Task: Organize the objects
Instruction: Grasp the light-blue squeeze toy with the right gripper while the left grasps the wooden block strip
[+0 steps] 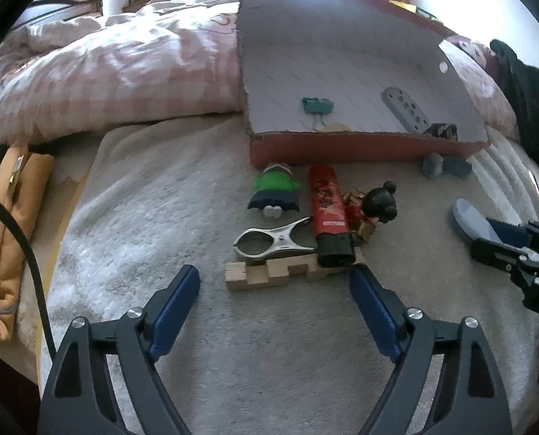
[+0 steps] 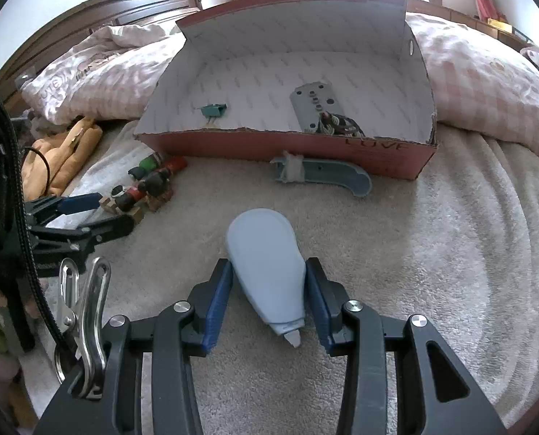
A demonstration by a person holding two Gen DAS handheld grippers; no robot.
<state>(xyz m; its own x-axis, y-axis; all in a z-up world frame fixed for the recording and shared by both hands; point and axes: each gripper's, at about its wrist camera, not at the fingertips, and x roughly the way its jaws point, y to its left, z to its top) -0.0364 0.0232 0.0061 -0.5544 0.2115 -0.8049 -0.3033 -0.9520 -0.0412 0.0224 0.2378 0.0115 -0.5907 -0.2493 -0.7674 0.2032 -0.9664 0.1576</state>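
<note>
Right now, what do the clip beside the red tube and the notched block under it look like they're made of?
The clip looks like polished metal: silvery with bright reflections. The notched block looks like bare wood: pale tan, matte, square-cut. The red tube lies across both.

Red box [image 2: 378,156], white patterned lining; pale-blue dispenser [image 2: 265,264]; pink checked quilt [image 1: 106,72]; green figure [image 1: 274,183].

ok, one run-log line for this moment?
left gripper: open, empty, over wooden block | right gripper: shut on blue-grey case | box: green clip, grey plate inside
</note>
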